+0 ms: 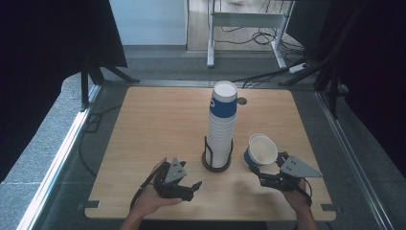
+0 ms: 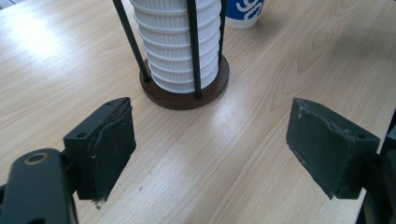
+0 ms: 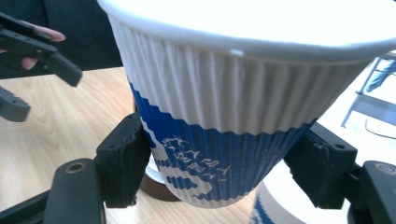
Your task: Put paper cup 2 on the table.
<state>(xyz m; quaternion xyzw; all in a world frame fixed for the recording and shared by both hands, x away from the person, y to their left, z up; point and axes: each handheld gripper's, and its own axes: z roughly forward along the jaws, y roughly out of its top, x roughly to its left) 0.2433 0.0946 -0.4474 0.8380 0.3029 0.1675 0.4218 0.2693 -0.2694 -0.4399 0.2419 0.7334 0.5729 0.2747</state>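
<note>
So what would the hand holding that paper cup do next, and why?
Probably set it down clear of the stack. The right gripper is clamped on a blue-and-white cup held tilted beside the holder's cup stack, while the left gripper waits open near the holder's base.

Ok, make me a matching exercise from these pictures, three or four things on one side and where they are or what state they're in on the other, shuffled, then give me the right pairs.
Things:
1. left gripper
2. right gripper
3. stack of cups
4. single cup

States:
A. stands upright inside the wire holder on the table
B. jaws apart over bare wood, nothing between them
C. tilted, carried clear of the tabletop
D. jaws pressed against blue and white ribbed paper

Pairs: 1-B, 2-D, 3-A, 4-C
</note>
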